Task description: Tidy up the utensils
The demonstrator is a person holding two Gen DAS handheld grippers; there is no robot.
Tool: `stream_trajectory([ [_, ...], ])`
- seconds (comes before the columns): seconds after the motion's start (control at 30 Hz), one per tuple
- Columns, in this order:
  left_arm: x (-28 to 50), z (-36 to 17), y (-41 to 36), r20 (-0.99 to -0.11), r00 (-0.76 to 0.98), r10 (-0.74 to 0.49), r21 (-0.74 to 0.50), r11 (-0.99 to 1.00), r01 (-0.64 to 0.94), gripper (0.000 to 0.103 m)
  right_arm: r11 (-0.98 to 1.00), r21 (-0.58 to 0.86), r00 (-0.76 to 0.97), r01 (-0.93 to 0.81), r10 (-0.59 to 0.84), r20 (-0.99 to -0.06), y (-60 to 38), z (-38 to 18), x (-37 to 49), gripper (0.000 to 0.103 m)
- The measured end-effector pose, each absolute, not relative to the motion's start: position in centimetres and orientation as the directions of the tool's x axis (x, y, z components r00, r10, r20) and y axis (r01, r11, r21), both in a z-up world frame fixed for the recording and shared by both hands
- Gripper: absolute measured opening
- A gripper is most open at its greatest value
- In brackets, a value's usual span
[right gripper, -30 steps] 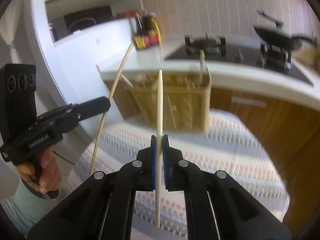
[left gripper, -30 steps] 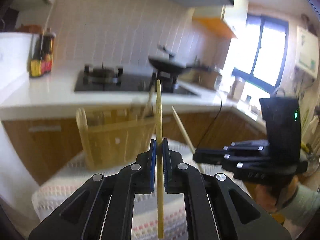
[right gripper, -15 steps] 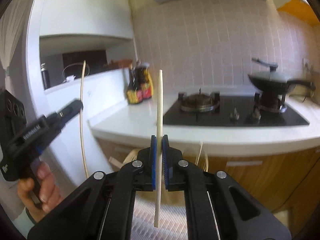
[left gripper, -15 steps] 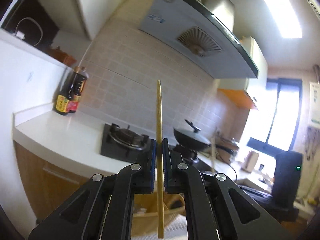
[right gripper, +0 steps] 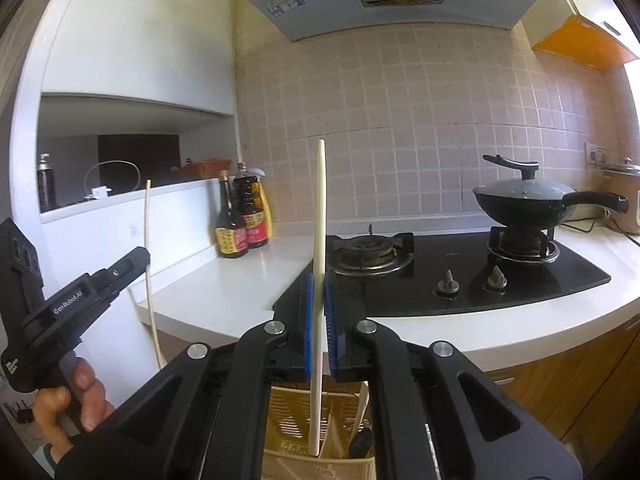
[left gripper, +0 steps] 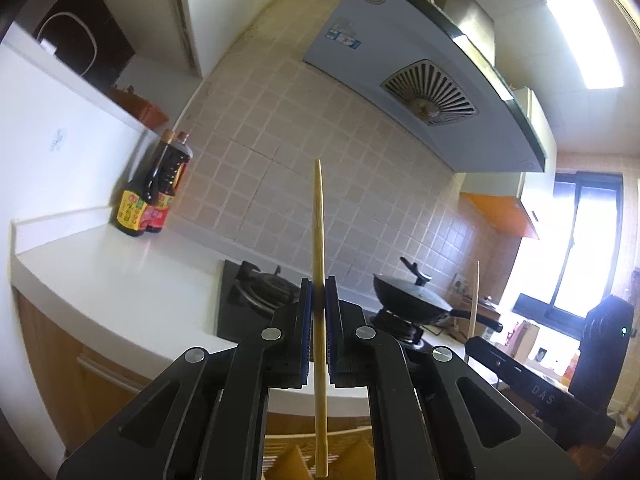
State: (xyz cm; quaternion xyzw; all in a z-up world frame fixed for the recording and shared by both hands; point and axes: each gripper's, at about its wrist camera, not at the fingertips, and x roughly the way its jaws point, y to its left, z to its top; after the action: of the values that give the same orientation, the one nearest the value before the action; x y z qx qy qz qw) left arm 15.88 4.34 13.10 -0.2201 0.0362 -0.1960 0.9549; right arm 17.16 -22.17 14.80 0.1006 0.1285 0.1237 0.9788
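My left gripper is shut on a wooden chopstick that stands upright between the blue pads. My right gripper is shut on a pale chopstick, also upright. Both are raised above a yellow slatted utensil basket, whose top shows at the bottom of each view; a few utensils stand in it. The left gripper with its chopstick shows at the left of the right wrist view. The right gripper's chopstick shows at the right of the left wrist view.
A white counter runs behind the basket with a black gas hob, a lidded black wok and soy sauce bottles. A range hood hangs overhead. Wooden cabinet fronts lie below the counter.
Both grippers have tilted and lifted upward with their chopsticks. The basket has dropped from mid-frame to the bottom edge of both views, and the striped cloth is out of sight.
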Motion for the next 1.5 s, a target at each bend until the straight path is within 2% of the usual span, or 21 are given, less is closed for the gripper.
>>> stream_trajectory([
  [0.3, 18.7, 10.0, 4.8, -0.015, 0.927, -0.375, -0.466, 0.823, 0.325, 0.004, 0.979, 0.13, 0.952, -0.157, 0.185, -0.243, -20.2, 11.4, 18.4, 0.004],
  [0.7, 19.2, 8.0, 2.8, -0.007, 0.916, -0.402, -0.372, 0.851, 0.37, 0.004, 0.973, 0.165, 0.949, -0.163, 0.2, -0.242, -20.5, 8.8, 19.2, 0.004],
  [0.77, 18.9, 7.5, 2.9, 0.024, 0.904, -0.428, -0.362, 0.839, 0.407, 0.004, 0.969, 0.182, 0.949, -0.167, 0.208, -0.238, -20.8, 8.3, 19.0, 0.004],
  [0.97, 18.7, 6.4, 3.3, -0.013, 0.89, -0.455, -0.382, 0.825, 0.416, 0.006, 0.965, 0.203, 0.946, -0.166, 0.214, -0.244, -21.5, 7.6, 17.5, 0.006],
  [1.0, 18.4, 6.3, 3.3, -0.021, 0.885, -0.464, -0.373, 0.825, 0.424, 0.01, 0.962, 0.211, 0.942, -0.176, 0.226, -0.247, -21.7, 7.6, 17.1, 0.007],
  [1.07, 17.7, 6.3, 3.4, -0.03, 0.878, -0.478, -0.359, 0.825, 0.437, 0.023, 0.958, 0.219, 0.937, -0.183, 0.237, -0.254, -21.9, 7.7, 16.3, 0.021],
  [1.1, 17.4, 6.3, 3.4, -0.034, 0.873, -0.486, -0.356, 0.822, 0.444, 0.031, 0.954, 0.226, 0.932, -0.195, 0.252, -0.259, -22.0, 7.7, 15.7, 0.024],
  [1.2, 15.9, 6.6, 3.7, -0.054, 0.862, -0.504, -0.346, 0.819, 0.458, 0.043, 0.953, 0.23, 0.929, -0.196, 0.256, -0.268, -22.3, 7.8, 14.0, 0.028],
  [1.23, 15.3, 6.7, 3.7, -0.06, 0.861, -0.505, -0.342, 0.821, 0.458, 0.05, 0.951, 0.237, 0.928, -0.197, 0.259, -0.268, -22.5, 7.8, 13.1, 0.03],
  [1.3, 13.6, 7.0, 3.9, -0.074, 0.861, -0.503, -0.33, 0.827, 0.455, 0.061, 0.947, 0.254, 0.923, -0.199, 0.268, -0.276, -23.0, 7.9, 11.3, 0.038],
  [1.37, 11.7, 7.3, 4.2, -0.085, 0.861, -0.501, -0.323, 0.831, 0.452, 0.066, 0.945, 0.263, 0.924, -0.193, 0.265, -0.274, -23.2, 8.0, 9.3, 0.055],
  [1.5, 8.3, 7.7, 4.7, -0.104, 0.863, -0.494, -0.326, 0.837, 0.44, 0.076, 0.952, 0.237, 0.924, -0.193, 0.258, -0.283, -23.0, 8.3, 5.8, 0.057],
])
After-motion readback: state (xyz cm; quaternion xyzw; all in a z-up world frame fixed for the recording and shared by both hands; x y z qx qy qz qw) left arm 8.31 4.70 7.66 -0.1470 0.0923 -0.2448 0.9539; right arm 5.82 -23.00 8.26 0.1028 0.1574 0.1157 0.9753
